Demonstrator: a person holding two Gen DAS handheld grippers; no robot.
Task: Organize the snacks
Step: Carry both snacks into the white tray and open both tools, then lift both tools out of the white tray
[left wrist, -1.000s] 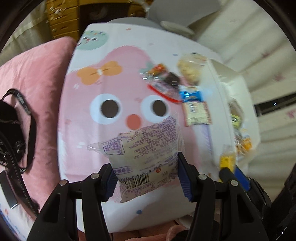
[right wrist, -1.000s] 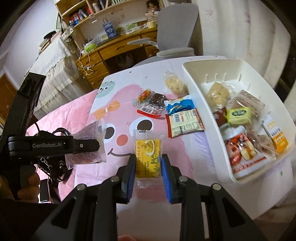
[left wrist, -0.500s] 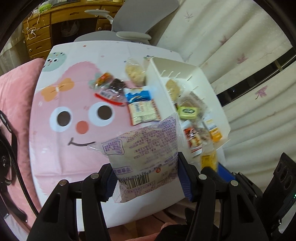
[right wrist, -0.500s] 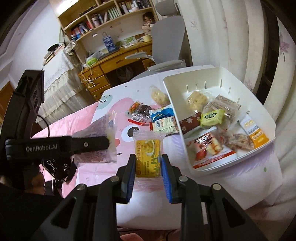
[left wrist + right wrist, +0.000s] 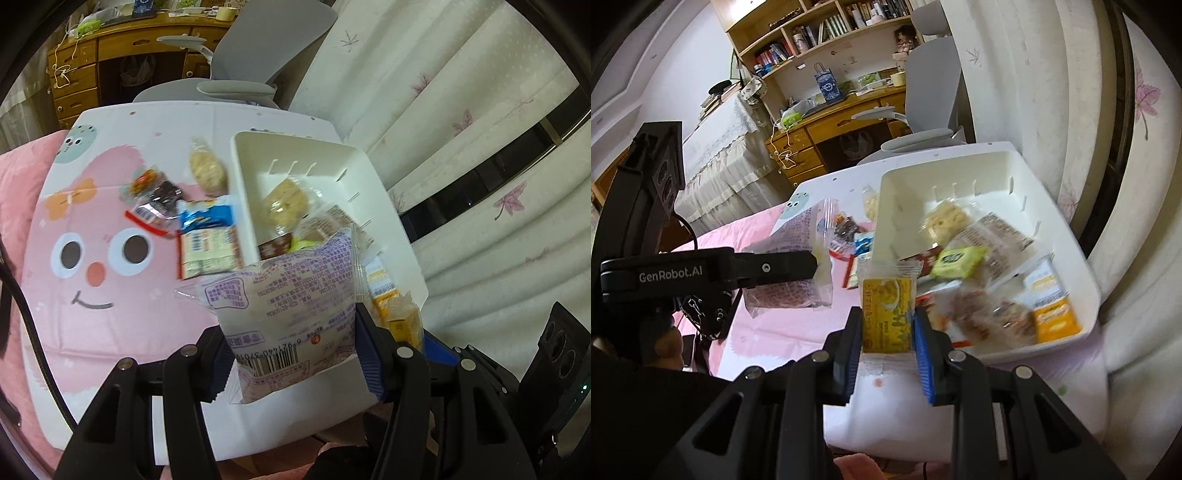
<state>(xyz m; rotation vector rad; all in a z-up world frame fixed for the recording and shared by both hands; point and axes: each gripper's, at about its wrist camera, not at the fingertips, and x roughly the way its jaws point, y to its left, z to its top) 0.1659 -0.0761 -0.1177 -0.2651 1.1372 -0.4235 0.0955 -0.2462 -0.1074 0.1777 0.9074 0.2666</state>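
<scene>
A purple-printed snack packet (image 5: 291,306) sits clamped between the left gripper (image 5: 291,354) fingers; a yellow snack packet (image 5: 886,314) is pinched between the right gripper (image 5: 886,354) fingers. Ahead of both fingers lies the white tray (image 5: 1071,236) of snacks, loose packets (image 5: 207,236) on the tabletop (image 5: 110,317) left of it.
</scene>
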